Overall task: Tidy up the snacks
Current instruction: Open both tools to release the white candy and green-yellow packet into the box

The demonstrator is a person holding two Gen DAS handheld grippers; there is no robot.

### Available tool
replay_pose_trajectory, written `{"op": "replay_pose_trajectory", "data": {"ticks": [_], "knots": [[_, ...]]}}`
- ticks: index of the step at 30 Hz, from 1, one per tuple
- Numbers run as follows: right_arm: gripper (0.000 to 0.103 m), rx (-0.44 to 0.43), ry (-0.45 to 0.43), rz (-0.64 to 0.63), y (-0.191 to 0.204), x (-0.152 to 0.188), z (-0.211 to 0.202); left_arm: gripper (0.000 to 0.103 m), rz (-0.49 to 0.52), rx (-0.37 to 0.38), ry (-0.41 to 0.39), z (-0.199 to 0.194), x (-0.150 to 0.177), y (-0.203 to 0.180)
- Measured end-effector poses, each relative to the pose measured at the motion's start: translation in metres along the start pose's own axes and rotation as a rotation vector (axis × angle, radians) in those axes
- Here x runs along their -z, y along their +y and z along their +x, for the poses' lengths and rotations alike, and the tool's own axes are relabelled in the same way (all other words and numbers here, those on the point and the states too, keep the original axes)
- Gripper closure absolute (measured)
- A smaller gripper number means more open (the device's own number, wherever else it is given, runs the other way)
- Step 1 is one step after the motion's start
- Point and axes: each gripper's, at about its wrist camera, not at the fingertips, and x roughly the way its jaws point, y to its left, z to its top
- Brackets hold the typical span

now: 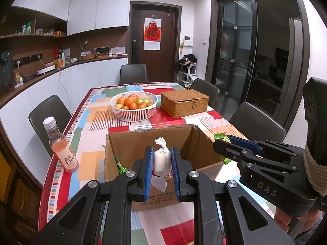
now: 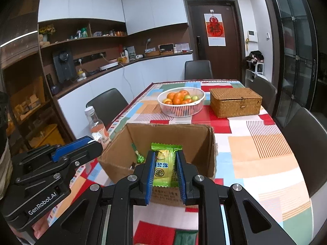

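Note:
An open cardboard box (image 1: 132, 143) stands on the table near me; it also shows in the right wrist view (image 2: 184, 136). My left gripper (image 1: 162, 163) is shut on a white wrapped snack (image 1: 162, 160) and holds it over the box's near edge. My right gripper (image 2: 165, 165) is shut on a green and yellow snack packet (image 2: 164, 163), also over the box's near edge. A small green wrapped item (image 1: 121, 166) lies inside the box at its left wall, seen too in the right wrist view (image 2: 139, 158). The right gripper (image 1: 231, 143) shows at the box's right side in the left wrist view.
A pink drink bottle (image 1: 61, 147) stands left of the box near the table edge. A white basket of fruit (image 1: 133, 105) and a lidded wicker box (image 1: 184, 102) stand behind it. Dark chairs (image 1: 49, 118) surround the table with the patterned cloth (image 1: 92, 122).

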Motion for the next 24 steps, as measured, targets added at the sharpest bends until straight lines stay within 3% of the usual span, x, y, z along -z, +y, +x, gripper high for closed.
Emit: {"op": "replay_pose_trajectory", "data": {"ticks": [13,21,22,24], "knots": [[0.081,0.018,0.058,0.002,-0.013,-0.023,0.044,0.084,-0.019,-0.006,0.072,0.047,-0.016,0.014],[0.081,0.045,0.093,0.013,-0.018,-0.028,0.066,0.084,-0.005,-0.052,0.097,0.07,-0.025,0.02],[0.081,0.049,0.096,0.015,-0.019,-0.029,0.068,0.084,-0.006,-0.055,0.102,0.073,-0.025,0.021],[0.081,0.054,0.093,0.017,-0.018,-0.031,0.071,0.071,-0.011,-0.067,0.117,0.076,-0.026,0.023]]}}
